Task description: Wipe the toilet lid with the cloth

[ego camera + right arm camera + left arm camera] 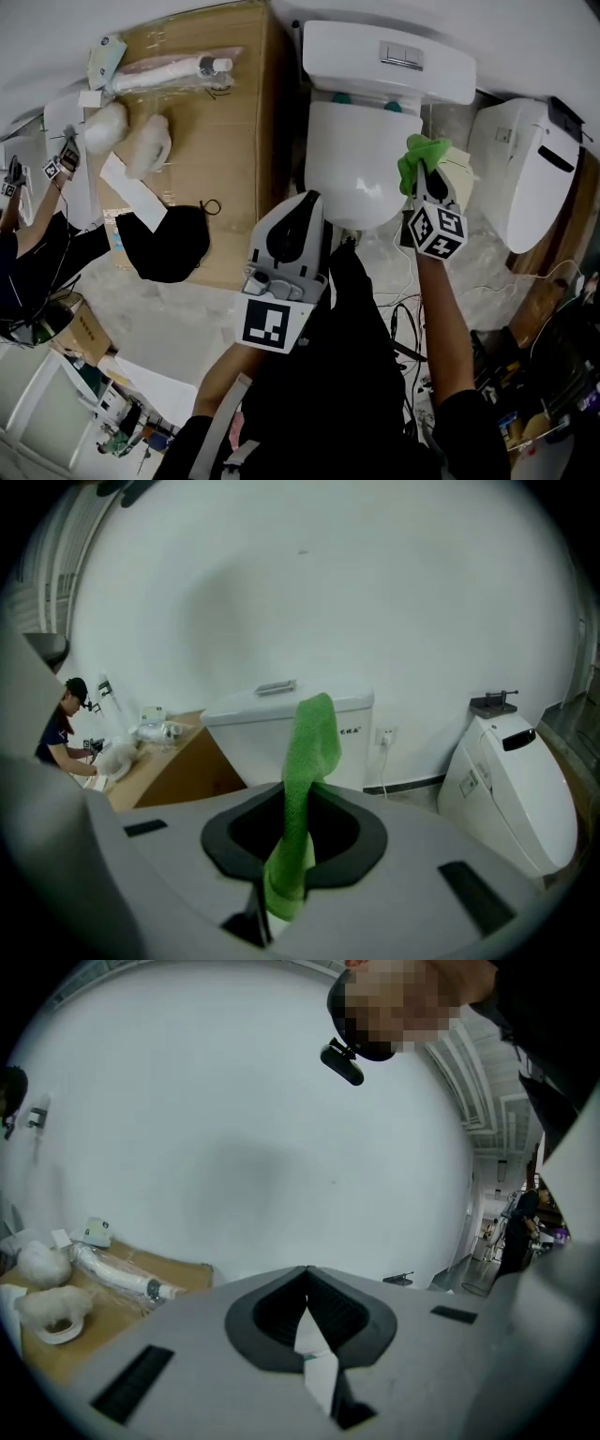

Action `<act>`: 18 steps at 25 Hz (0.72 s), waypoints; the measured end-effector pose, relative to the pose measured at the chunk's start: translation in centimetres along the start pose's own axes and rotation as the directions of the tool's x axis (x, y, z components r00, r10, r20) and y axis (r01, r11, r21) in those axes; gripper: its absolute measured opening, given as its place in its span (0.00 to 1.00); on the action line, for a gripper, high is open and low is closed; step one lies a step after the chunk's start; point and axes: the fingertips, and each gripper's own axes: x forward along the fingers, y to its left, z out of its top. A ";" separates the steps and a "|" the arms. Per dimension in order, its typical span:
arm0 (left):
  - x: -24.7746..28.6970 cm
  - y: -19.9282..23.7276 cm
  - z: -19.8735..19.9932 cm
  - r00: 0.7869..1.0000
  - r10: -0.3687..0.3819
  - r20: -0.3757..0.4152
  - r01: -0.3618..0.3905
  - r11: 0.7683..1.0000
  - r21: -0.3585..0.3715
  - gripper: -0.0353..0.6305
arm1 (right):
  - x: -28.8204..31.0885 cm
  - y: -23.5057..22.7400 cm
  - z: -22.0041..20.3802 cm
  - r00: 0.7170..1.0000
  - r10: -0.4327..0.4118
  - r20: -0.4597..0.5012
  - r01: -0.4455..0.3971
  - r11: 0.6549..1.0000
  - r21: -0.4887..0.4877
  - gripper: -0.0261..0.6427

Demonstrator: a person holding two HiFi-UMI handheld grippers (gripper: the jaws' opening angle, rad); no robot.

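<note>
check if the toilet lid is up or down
Down: in the head view the lid lies flat as an unbroken white dome, no opening showing.

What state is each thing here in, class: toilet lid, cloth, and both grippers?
toilet lid: down, closed.
cloth: bunched, clamped in the right gripper, sticking up past its jaws.
right gripper: shut on the cloth.
left gripper: shut, nothing between its jaws.
second toilet: lid down.

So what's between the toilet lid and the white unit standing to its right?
In the head view, the right gripper, shut on the green cloth, sits between the toilet lid and the white unit.
</note>
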 end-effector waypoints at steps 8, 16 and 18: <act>3.7 4.2 -5.1 0.999 0.038 -0.008 -0.038 0.999 -0.030 0.07 | 8.3 -4.8 -5.4 0.984 -0.135 -0.115 0.138 0.990 0.022 0.13; 6.4 7.3 -9.7 0.998 0.051 -0.025 -0.052 0.996 -0.069 0.07 | 15.2 -9.4 -9.8 0.934 -0.293 -0.205 0.297 0.955 -0.015 0.13; 6.8 8.1 -10.7 0.998 0.050 -0.036 -0.053 0.996 -0.074 0.07 | 17.2 -9.7 -11.2 0.927 -0.294 -0.234 0.299 0.954 -0.018 0.13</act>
